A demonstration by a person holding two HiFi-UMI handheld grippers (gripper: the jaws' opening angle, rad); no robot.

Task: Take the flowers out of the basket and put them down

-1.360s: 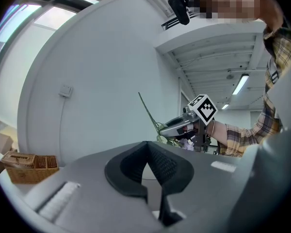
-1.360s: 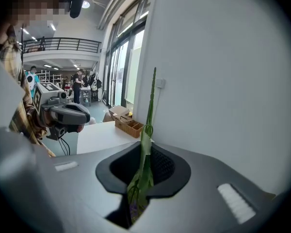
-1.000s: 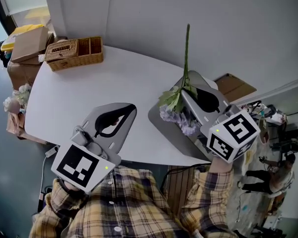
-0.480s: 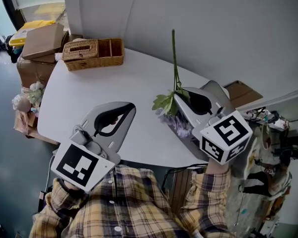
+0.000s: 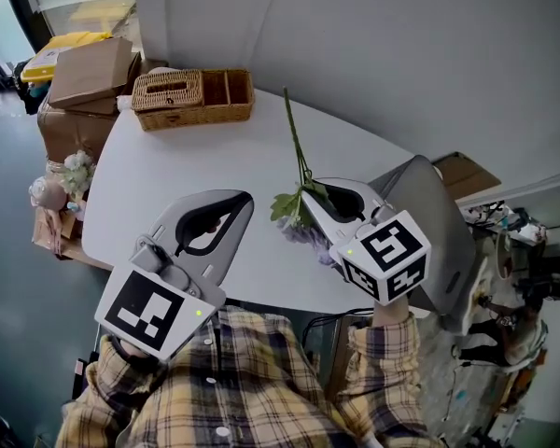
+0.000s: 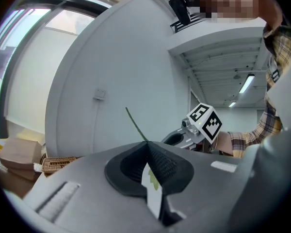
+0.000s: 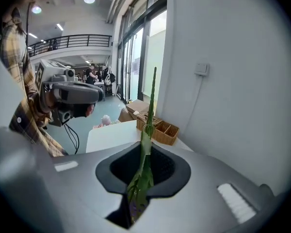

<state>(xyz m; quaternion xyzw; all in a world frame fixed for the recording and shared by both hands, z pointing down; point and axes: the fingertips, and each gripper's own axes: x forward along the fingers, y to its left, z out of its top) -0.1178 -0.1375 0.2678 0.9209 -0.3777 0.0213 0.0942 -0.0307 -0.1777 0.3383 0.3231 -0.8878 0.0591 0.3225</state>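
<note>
Right now the right tool [image 5: 310, 197] is clamped on a single flower [image 5: 294, 143], gripping it at the leafy part of the stem, as the right gripper view shows with the green stalk [image 7: 148, 110] pinched between its jaws. The bare stem sticks out ahead of the tool and upward, while the pale purple blossoms [image 5: 303, 236] hang behind and below the jaws, on the person's side. The basket [image 5: 194, 98] sits well ahead of the tool at the far end of the worktop [image 5: 168, 175], so this flower is clear of it and looks ready to be laid down. The left tool [image 5: 245, 199] hovers off to the side with its jaws together and nothing held. The main risk, as I judge it, is the spot: the tool is low over the near edge, and a release here could let the heavier blossom end tip off the worktop. The grip on soft leaves [image 5: 285, 205] may also slip or let the stem swivel as the tool tilts down. Pressing the blossoms against the surface first could crush them.
</note>
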